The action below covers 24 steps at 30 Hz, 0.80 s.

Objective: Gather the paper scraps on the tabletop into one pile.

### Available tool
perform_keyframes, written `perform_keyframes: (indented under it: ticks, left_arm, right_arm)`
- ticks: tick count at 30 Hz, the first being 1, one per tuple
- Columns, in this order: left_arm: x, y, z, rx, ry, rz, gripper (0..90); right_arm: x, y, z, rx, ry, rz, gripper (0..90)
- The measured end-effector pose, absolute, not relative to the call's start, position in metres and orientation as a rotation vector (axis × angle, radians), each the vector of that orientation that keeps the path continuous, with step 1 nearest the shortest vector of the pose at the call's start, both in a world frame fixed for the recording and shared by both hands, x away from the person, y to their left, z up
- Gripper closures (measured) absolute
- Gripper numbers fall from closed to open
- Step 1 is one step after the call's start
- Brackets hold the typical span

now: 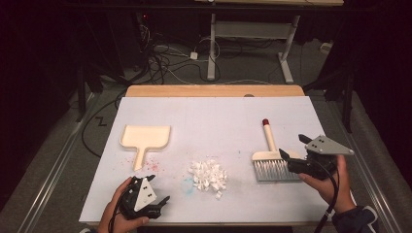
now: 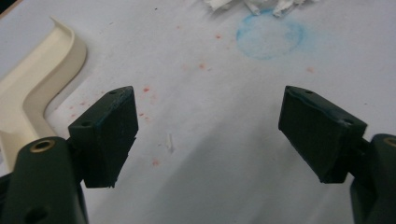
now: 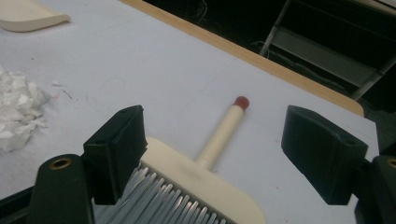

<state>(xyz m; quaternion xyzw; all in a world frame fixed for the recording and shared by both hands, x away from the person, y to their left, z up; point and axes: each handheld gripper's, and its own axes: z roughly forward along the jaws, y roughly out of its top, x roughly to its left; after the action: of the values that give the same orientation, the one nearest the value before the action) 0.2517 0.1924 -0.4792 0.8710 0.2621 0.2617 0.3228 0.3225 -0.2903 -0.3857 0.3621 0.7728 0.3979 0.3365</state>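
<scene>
While hanging wide open with nothing pinched, right claw [image 3: 212, 149] low over the brush [image 3: 196, 186], one pad beside the cream head, the other well off to the side. Just past it, brush handle with a red tip, lying flat on the white counter [image 3: 140, 70]. Farther off, a heap of white paper bits [image 1: 209, 175]. Left claw [image 2: 208, 135] open too, near the cream dustpan [image 1: 145, 138].

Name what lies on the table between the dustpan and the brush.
In the high view, a pile of white paper scraps lies between the dustpan and the brush, with bare table around it.
</scene>
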Motion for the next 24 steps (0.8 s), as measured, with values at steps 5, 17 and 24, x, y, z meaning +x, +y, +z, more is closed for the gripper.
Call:
perform_keyframes:
  ticks: [5,17,24]
  left_arm:
    - [0.252,0.193,-0.478,2.276,0.697,0.701,18.8]
    - [0.252,0.196,-0.475,2.231,0.737,0.727,16.1]
    - [0.248,0.197,-0.475,2.221,0.733,0.724,16.1]
  right_arm:
    - [0.307,-0.296,-0.397,0.933,1.974,1.06,22.3]
    - [0.277,-0.297,-0.433,0.939,1.961,1.025,21.0]
    - [0.267,-0.284,-0.431,0.886,1.968,1.026,20.4]
